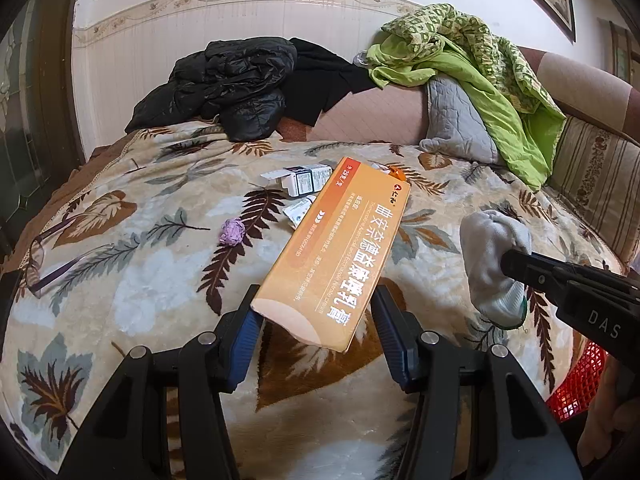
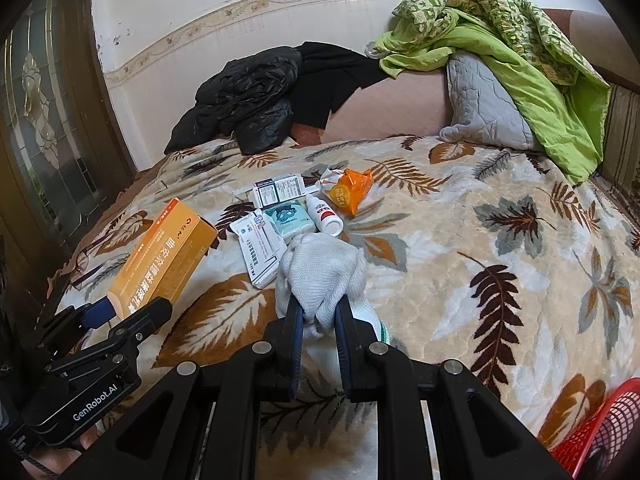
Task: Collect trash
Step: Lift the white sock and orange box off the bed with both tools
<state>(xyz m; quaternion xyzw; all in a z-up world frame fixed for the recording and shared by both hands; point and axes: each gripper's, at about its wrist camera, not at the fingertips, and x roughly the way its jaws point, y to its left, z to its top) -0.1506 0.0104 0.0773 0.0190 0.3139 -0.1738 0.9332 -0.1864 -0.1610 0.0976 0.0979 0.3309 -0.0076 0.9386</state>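
My left gripper is shut on a long orange medicine box, held tilted above the leaf-patterned blanket; it also shows in the right wrist view. My right gripper is shut on a grey-white sock, seen from the left wrist as well. On the blanket ahead lie a small white box, a teal tissue pack, a flat white packet, a white bottle, an orange wrapper and a purple crumpled wad.
A red mesh basket stands at the lower right, off the bed edge. A black jacket, a grey pillow and a green quilt pile at the bed's far side. Glasses lie at the left edge.
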